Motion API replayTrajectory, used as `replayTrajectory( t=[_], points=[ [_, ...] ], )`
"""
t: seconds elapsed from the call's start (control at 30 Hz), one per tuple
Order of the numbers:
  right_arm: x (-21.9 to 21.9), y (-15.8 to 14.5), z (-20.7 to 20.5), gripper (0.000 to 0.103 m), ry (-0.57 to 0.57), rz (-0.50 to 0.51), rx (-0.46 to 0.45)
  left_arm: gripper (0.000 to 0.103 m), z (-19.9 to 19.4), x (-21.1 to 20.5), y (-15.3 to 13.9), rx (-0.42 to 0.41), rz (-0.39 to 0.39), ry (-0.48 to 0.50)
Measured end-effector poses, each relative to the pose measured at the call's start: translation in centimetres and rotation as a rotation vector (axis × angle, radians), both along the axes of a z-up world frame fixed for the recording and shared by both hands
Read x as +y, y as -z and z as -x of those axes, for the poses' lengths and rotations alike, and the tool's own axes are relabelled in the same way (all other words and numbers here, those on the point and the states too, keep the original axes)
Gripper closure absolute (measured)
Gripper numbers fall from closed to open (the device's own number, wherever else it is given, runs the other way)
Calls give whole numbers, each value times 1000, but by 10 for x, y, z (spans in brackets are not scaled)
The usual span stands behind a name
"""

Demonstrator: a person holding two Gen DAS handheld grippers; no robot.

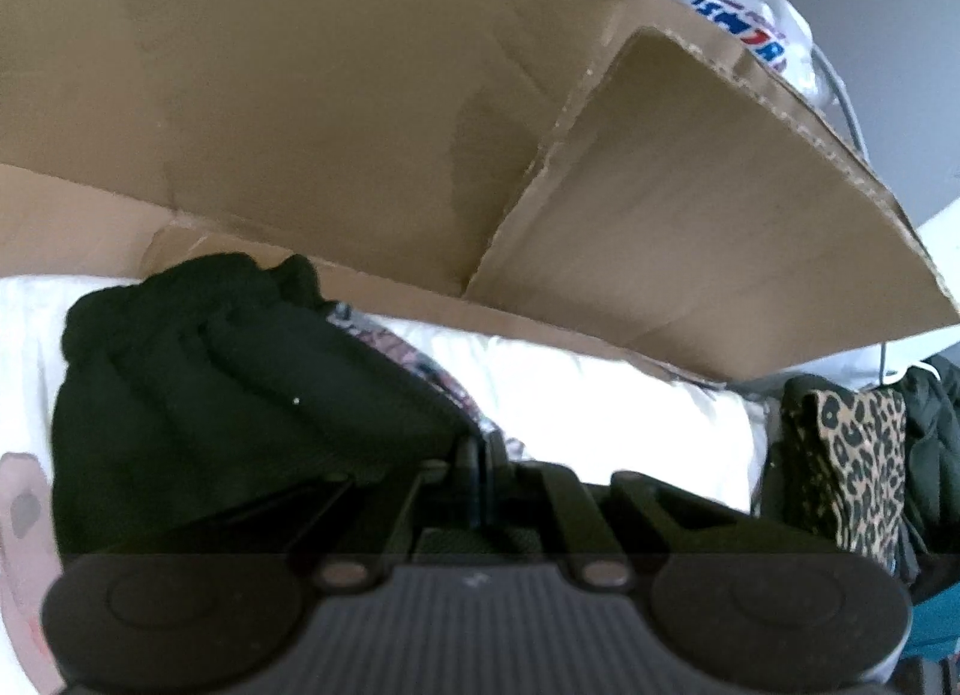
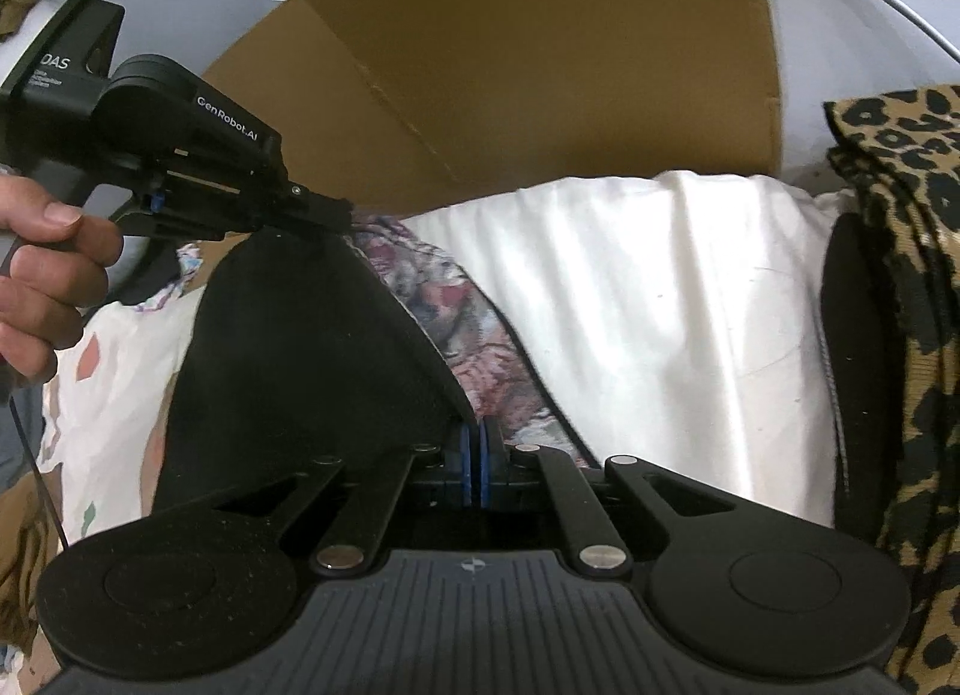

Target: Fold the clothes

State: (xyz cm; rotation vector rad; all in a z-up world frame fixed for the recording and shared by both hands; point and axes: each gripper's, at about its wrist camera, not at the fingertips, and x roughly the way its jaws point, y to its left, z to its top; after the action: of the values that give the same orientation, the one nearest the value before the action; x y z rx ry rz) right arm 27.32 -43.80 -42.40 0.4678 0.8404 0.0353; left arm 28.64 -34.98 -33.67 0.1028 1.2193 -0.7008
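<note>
Black garment [image 2: 300, 359] stretched over a white bed sheet [image 2: 660, 305], left claw [image 2: 327, 215] clamped on its far corner, right claw [image 2: 478, 455] clamped on its near edge, cardboard box [image 2: 510, 65] beyond the garment, leopard-print cloth [image 2: 900, 251] to its right.

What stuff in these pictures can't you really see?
- Black garment: its lower part is hidden behind the right gripper in the right wrist view; blurred in the left wrist view.
- Inside of the cardboard box: hidden by its own wall and flap in both views.
- Leopard-print cloth: cut off by the right edge of the right wrist view.
- Left gripper: its pads are too small to make out there.
</note>
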Motion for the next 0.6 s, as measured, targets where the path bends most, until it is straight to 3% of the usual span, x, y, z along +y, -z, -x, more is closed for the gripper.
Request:
replayTrajectory(
  t=[0.33, 0.5, 0.57, 0.6],
  points=[
    [-15, 8, -3, 103, 41, -4, 41, 101, -6, -30, 27, -17, -27, 5],
    [-19, 10, 2, 99, 39, -67, 69, 101, -8, -33, 43, -16, -34, -11],
    [-18, 7, 9, 82, 18, -55, 65, 101, -8, -33, 45, -15, -29, -12],
    [-17, 6, 12, 79, 3, -45, 66, 101, -8, -33, 46, -13, -27, -11]
  ],
)
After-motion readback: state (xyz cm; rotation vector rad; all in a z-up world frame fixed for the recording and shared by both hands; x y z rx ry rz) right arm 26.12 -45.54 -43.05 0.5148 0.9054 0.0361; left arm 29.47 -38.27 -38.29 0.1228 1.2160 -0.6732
